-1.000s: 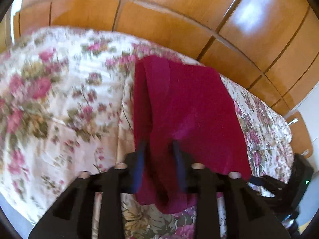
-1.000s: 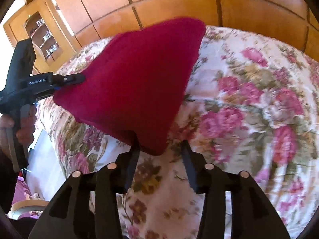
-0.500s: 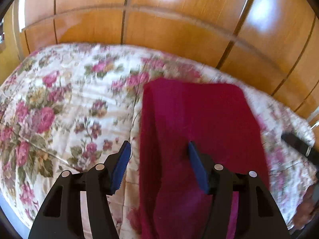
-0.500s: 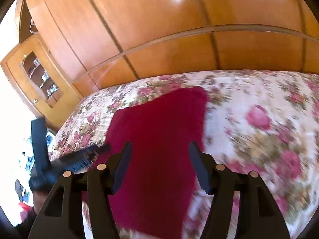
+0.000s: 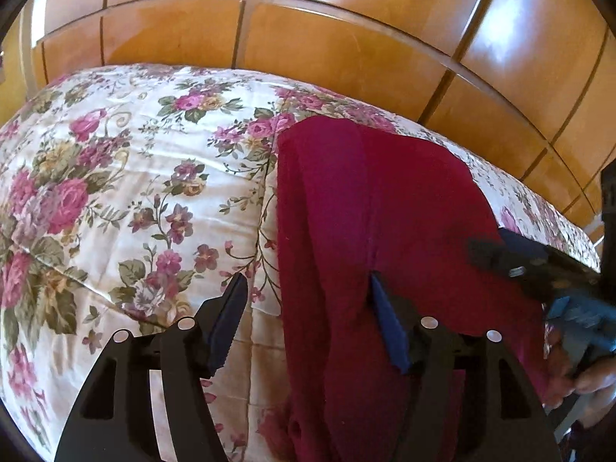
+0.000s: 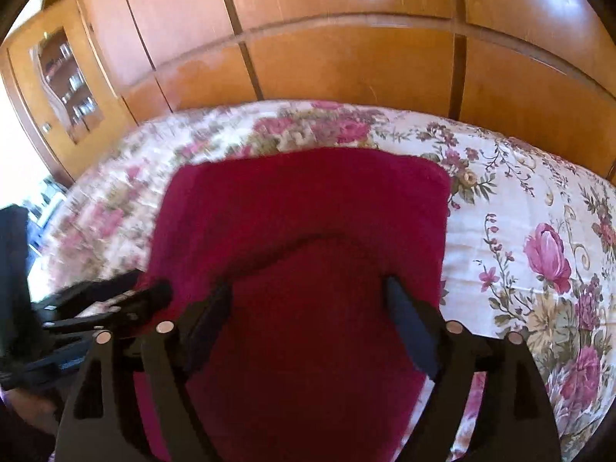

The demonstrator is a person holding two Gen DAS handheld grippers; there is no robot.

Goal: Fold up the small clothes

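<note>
From left wrist: dark red garment (image 5: 385, 231), soft knit with a lengthwise fold ridge, lies flat on quilted floral bedspread (image 5: 134, 192). Left gripper (image 5: 306, 294) has just been opening, released, cloth under the gap. From right wrist: right gripper (image 6: 308, 300) likewise just spread, gripping nothing; glazed cabinet (image 6: 65, 84) far left, visible here only.
</note>
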